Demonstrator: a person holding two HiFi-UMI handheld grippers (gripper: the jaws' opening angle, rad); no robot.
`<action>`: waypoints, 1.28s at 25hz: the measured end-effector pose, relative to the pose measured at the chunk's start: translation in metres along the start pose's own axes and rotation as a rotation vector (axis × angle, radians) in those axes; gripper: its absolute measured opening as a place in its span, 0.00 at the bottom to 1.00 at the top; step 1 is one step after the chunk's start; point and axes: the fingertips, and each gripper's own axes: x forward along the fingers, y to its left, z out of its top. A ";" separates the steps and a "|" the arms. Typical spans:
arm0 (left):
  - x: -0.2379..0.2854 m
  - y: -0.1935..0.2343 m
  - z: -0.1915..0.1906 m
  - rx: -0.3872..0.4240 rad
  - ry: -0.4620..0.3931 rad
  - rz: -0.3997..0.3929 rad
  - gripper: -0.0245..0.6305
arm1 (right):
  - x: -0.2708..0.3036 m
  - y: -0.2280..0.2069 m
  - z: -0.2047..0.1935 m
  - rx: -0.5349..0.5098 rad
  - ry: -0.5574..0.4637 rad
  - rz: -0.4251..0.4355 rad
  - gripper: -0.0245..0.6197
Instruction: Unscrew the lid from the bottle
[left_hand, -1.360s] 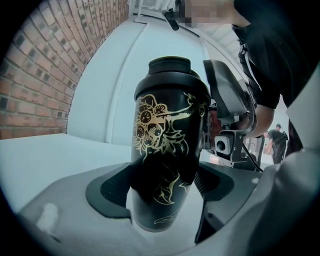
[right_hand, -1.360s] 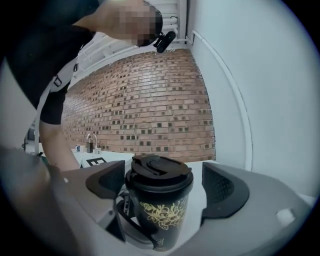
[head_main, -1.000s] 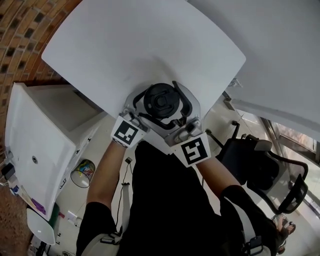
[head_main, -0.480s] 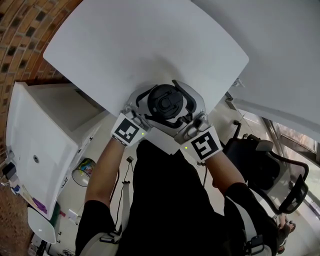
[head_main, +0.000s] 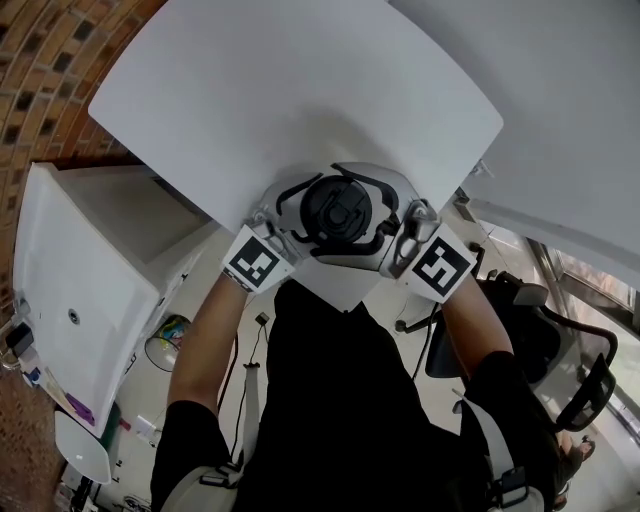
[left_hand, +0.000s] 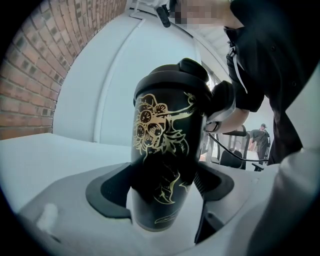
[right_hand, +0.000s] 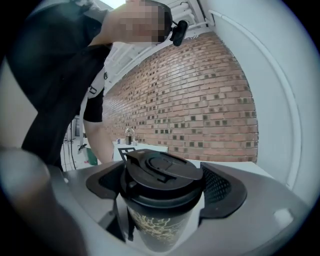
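Bottle (head_main: 337, 215), black with a gold skull drawing on its side, stands upright on the white table (head_main: 280, 90), close to the table's edge at 6 o'clock in the head view. Its black lid (right_hand: 160, 175) is on top, with a raised flip cap across it.

The left gripper (left_hand: 161, 200) comes in from 7 o'clock of the bottle. Its fingers (left_hand: 106, 194) are closed on the bottle's lower body, with one dark pad at 9 o'clock and one at 3 o'clock of it, both pressed against the wall. The bottle's base shows just below the pads.

The right gripper (right_hand: 162, 187) comes in from 4 o'clock in the head view. Its fingers (right_hand: 223, 187) sit higher, at the level of the lid. They are closed around its rim, with one pad at 9 o'clock and one at 3 o'clock, and both meet the lid's edge. The bottle's patterned body hangs below them in the right gripper view.

A brick wall (head_main: 50, 70) fills the head view's corner at 10 o'clock.
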 end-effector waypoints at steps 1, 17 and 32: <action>0.000 0.000 0.000 0.000 0.002 -0.003 0.64 | 0.000 0.001 -0.001 -0.011 0.008 0.036 0.75; -0.005 -0.002 0.005 0.021 0.008 -0.158 0.64 | 0.003 0.005 0.008 0.074 -0.050 0.295 0.75; -0.007 -0.003 0.002 0.029 0.018 -0.159 0.64 | -0.008 -0.011 0.040 0.326 -0.284 0.269 0.75</action>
